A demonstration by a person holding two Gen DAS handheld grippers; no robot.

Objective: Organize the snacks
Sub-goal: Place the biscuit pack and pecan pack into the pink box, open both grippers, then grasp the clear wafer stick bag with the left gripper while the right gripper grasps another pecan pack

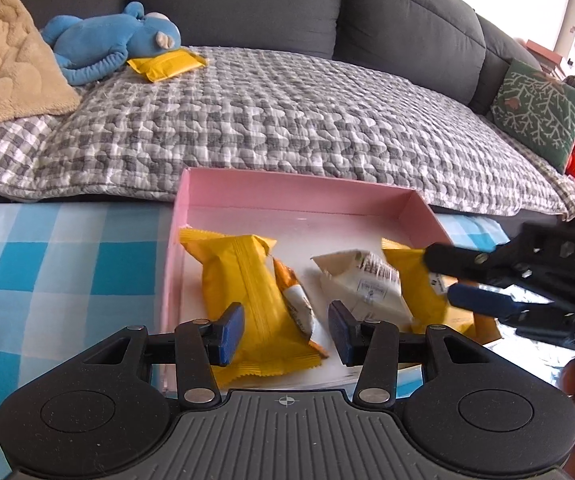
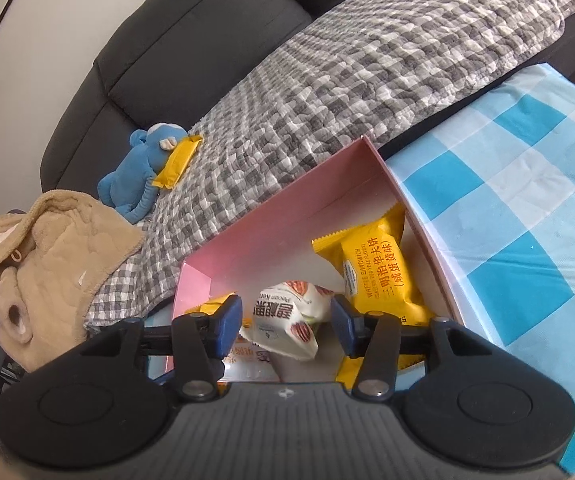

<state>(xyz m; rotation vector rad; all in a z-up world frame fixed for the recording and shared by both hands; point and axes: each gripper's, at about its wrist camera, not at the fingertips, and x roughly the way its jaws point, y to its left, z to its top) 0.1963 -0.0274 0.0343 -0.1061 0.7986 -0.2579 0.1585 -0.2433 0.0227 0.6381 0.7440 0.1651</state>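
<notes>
A pink box stands on a blue checked cloth and holds several snack packets. In the left wrist view, a yellow packet lies flat in it beside a small orange-and-white packet. My left gripper hangs open over their near ends, and its right pad is clear of them. My right gripper is open around a white nut-print packet, with a gap at the right pad. A yellow waffle sandwich packet lies just beyond. Another yellow packet rests on the sofa against a blue plush toy.
A grey checked quilt covers the sofa seat behind the box. A tan blanket lies at the left end and a green cushion at the right. The blue checked cloth stretches left of the box.
</notes>
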